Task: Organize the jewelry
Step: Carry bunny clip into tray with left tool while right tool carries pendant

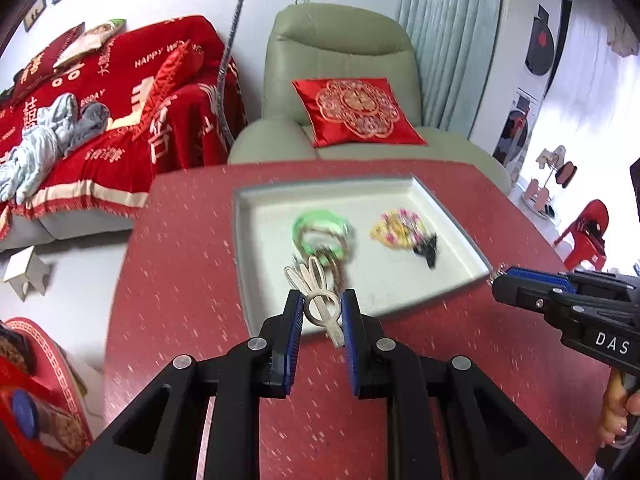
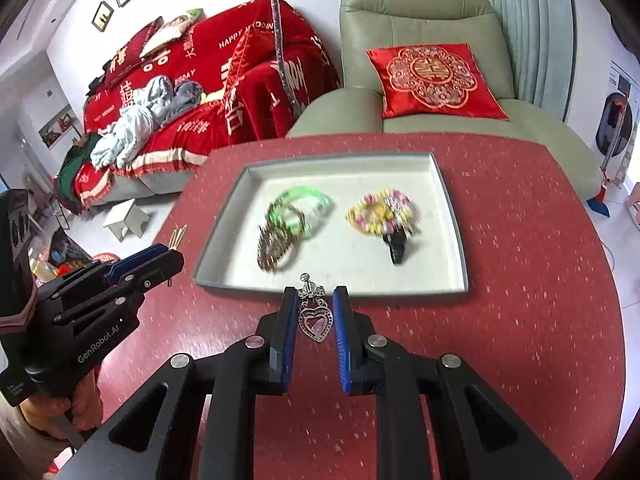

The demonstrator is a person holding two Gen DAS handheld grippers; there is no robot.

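You are in the carrying step – each hand has one piece of jewelry and the tray [image 2: 454, 216] on the red table [image 2: 540, 280] is waiting for them. Your left gripper [image 1: 322, 312] has its jaws pulled in narrow on a cream hair clip [image 1: 320, 300], which hangs just over the tray's near edge. Your right gripper [image 2: 316, 312] has its jaws close together on a silver heart earring [image 2: 316, 320], just in front of the tray's near edge.

In the tray, the green bracelets [image 2: 300, 210] and some brown beaded ones lie toward the left side, and the yellow and pink bracelet [image 2: 378, 212] with a small black clip [image 2: 398, 248] lies toward the right side.

Next, I think you should bring each piece over a bare spot of the tray floor, go low, then let the jaws open – gently, since the earring is tiny and could bounce out.

The things in the tray look blurry, so you cannot count the bracelets. How the pads touch the earring is hard to see. Small sticks [image 2: 178, 236] by the table's left edge are too small to name
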